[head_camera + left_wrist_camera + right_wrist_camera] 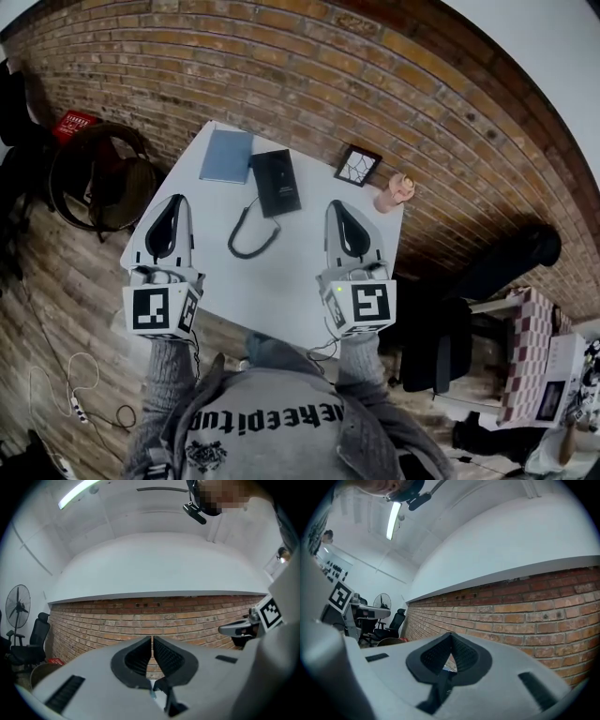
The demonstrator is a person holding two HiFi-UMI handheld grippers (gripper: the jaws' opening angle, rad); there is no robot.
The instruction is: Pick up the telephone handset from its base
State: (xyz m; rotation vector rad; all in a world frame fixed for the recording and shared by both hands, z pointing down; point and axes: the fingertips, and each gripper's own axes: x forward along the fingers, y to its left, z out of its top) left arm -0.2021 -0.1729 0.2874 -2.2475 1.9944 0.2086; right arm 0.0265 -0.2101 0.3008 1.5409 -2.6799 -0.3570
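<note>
The black telephone (276,182) lies on the white table (281,281) towards its far side, its handset resting on the base. A coiled cord (251,236) loops from it towards me. My left gripper (177,200) hovers over the table's left edge, short of and left of the phone, jaws shut on nothing. My right gripper (337,205) hangs to the phone's right, also shut and empty. The left gripper (152,638) faces only the brick wall in its own view. The right gripper (450,635) faces the same wall, and the phone is hidden in both.
A blue notebook (227,156) lies left of the phone. A framed picture (357,165) and a pink figure (395,192) stand at the far right corner. A round basket (101,178) and red crate (75,122) sit on the floor at left. Black chairs (441,347) stand at right.
</note>
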